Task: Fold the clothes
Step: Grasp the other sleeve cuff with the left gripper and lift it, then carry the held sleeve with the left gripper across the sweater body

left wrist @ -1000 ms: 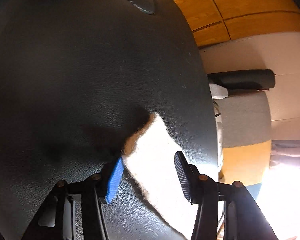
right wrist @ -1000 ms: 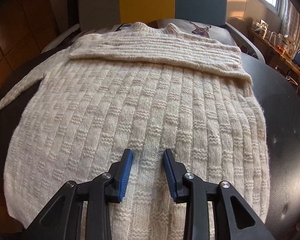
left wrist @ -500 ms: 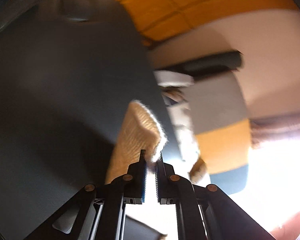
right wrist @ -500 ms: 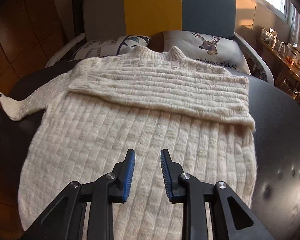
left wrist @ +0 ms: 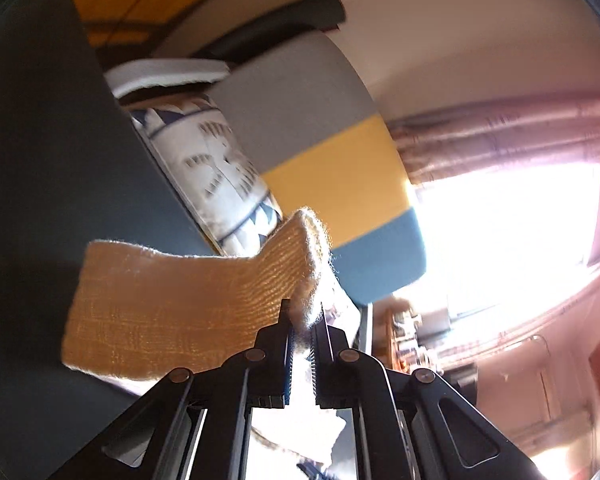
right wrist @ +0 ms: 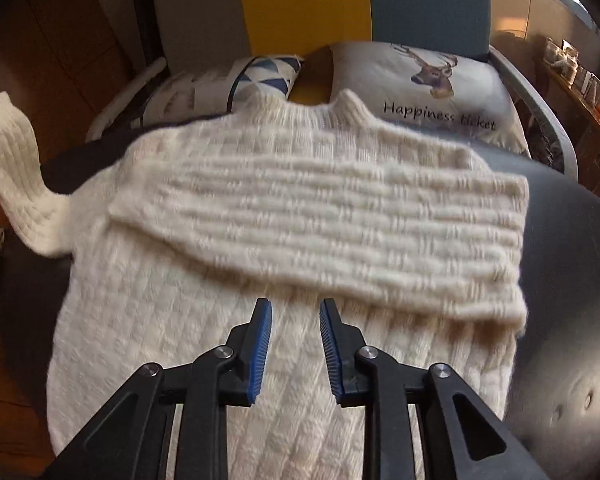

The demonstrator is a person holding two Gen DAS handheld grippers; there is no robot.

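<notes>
A cream knitted sweater [right wrist: 260,272] lies flat on a dark leather table [right wrist: 572,280], its right sleeve folded across the chest [right wrist: 320,216]. The other sleeve [right wrist: 16,184] is lifted off the table at the left, cuff uppermost. My left gripper [left wrist: 304,320] is shut on that sleeve's cuff [left wrist: 180,300], which hangs backlit and folded over the pads. My right gripper [right wrist: 295,320] hovers open just above the sweater's body, below the folded sleeve, with nothing between its fingers.
A grey, yellow and blue sofa [right wrist: 300,4] stands behind the table, with a triangle-pattern cushion [right wrist: 236,80] and a deer cushion [right wrist: 432,76]. Shelves with small items [right wrist: 580,76] stand at the right. A bright window [left wrist: 500,232] glares in the left wrist view.
My left gripper closed on the sleeve cuff and lifted it off the table, swinging toward the sofa. My right gripper moved forward over the sweater's body, staying open.
</notes>
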